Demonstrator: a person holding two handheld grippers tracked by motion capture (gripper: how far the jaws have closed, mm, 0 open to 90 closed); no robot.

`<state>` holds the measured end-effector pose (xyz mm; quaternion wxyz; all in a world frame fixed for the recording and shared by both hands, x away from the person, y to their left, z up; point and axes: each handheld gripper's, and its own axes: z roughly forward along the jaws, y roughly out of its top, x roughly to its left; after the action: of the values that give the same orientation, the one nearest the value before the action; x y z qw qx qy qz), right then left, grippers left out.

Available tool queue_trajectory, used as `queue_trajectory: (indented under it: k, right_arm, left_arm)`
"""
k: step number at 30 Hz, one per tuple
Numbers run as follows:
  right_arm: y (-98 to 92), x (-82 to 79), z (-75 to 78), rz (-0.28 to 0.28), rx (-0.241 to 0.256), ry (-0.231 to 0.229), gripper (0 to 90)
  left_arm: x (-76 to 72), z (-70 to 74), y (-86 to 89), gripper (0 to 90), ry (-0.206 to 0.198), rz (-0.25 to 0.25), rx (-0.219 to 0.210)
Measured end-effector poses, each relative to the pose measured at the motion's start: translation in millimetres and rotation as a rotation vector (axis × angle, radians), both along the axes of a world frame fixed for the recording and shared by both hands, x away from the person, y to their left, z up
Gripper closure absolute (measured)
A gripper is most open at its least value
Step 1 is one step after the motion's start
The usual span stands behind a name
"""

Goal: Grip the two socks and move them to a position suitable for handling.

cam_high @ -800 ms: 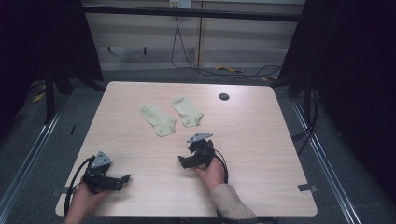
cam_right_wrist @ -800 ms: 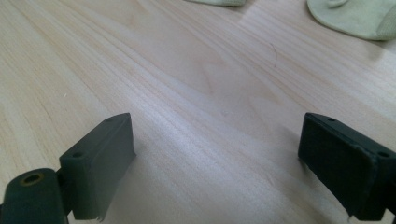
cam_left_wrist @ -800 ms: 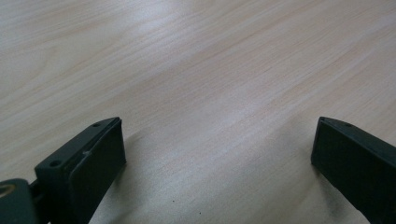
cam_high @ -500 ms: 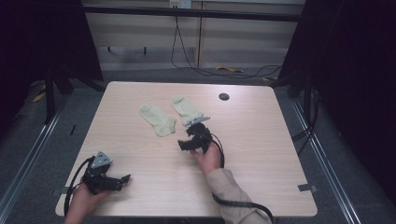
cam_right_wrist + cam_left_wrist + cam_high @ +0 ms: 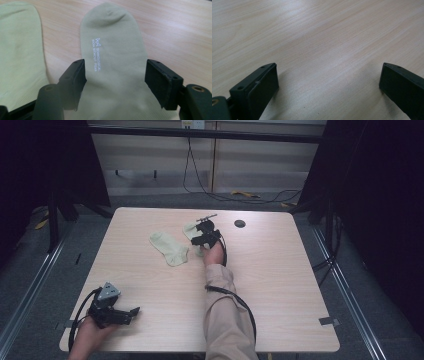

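Two pale green socks lie flat on the wooden table. The left sock lies clear of both grippers. My right gripper sits low over the right sock and hides most of it. In the right gripper view that sock, with small white print, runs between the jaws of my right gripper, which is open and straddles it. The other sock lies to its left. My left gripper rests near the table's front left corner; in its own view the left gripper is open over bare wood.
A black round grommet sits in the table top right of the socks. The person's sleeve stretches across the table's middle. Cables lie on the floor behind the table, and dark frame posts stand at its sides.
The right arm has reached forward from the table's middle, bringing the right gripper over the right sock. The left gripper has stayed in place.
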<state>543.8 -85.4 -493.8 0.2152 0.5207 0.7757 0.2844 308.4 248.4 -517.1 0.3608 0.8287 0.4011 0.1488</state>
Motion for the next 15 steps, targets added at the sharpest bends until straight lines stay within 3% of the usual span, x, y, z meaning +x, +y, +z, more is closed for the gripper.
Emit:
queue_trajectory:
  k: [2,3,4,5,6,7,8,10,12,13,15]
  right_arm:
    - [0.3,2.9,-1.3,-0.007,0.0,0.0,33.2]
    - [-0.9,5.8,-4.0,-0.002,0.026,0.005,39.6]
    - [-2.6,5.3,-7.9,0.017,0.026,0.017,74.2]
    - [-2.6,5.3,-7.9,0.017,0.026,0.017,74.2]
    - [-5.2,5.3,-5.3,-0.01,0.037,0.045,83.2]
    - [-8.2,7.1,-2.7,-0.041,0.057,0.081,84.6]
    - [-8.8,7.0,-0.9,-0.042,0.054,0.085,84.9]
    - [-9.6,-3.4,10.9,0.029,0.004,-0.005,85.0]
    - [-10.7,-7.1,15.5,0.054,-0.003,-0.012,85.0]
    - [-13.4,-12.8,22.0,0.077,0.0,-0.023,85.0]
    - [-22.6,-28.9,38.4,0.135,0.056,-0.054,84.9]
  left_arm:
    - [0.0,0.0,0.0,1.8,0.0,0.0,0.0]
    - [0.0,0.0,0.0,1.8,-0.001,-0.001,0.001]
    - [0.1,0.0,0.2,1.8,-0.001,-0.003,0.003]
    - [0.1,0.0,0.2,1.8,-0.001,-0.003,0.003]
    - [0.0,-0.1,-0.1,1.8,-0.001,-0.001,0.0]
    - [0.1,0.0,0.1,1.7,-0.001,-0.003,0.002]
    - [0.1,0.0,0.2,1.7,-0.001,-0.003,0.002]
    - [0.0,-0.1,-0.2,1.5,0.001,-0.001,-0.001]
    - [0.1,-0.1,0.1,1.5,0.001,-0.003,-0.001]
    - [-0.1,-0.2,-0.3,1.5,0.002,0.0,-0.003]
    - [-0.2,-0.2,-0.3,1.5,0.002,0.0,-0.002]
